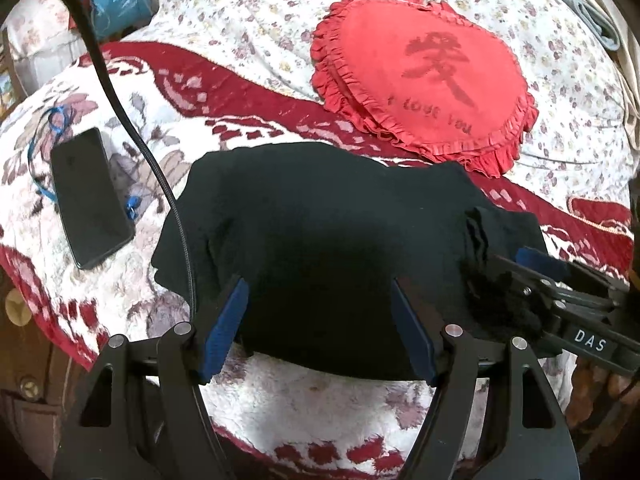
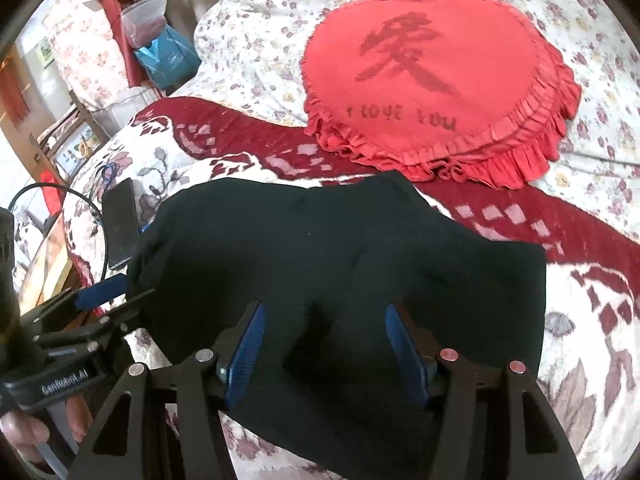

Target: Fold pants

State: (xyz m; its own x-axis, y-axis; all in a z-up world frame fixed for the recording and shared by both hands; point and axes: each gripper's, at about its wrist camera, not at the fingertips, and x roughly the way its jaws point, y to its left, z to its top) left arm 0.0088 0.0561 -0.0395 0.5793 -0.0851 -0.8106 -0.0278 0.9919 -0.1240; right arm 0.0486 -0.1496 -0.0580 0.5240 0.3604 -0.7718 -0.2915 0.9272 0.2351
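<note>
The black pants (image 1: 320, 240) lie folded into a compact bundle on the bed blanket, also in the right wrist view (image 2: 340, 260). My left gripper (image 1: 320, 292) is open, its blue-padded fingers spread over the near edge of the bundle, holding nothing. My right gripper (image 2: 322, 320) is open too, fingers spread over the bundle's near edge. In the left wrist view the right gripper (image 1: 532, 268) comes in from the right, at the bundle's right side. In the right wrist view the left gripper (image 2: 108, 292) sits at the bundle's left side.
A red heart-shaped ruffled cushion (image 1: 428, 80) lies behind the pants on a floral duvet (image 1: 248, 12). A black phone (image 1: 90, 200) with a blue cord lies left of the pants. A black cable (image 1: 132, 128) crosses the bundle's left side. The bed's near edge (image 1: 40, 292) drops off at left.
</note>
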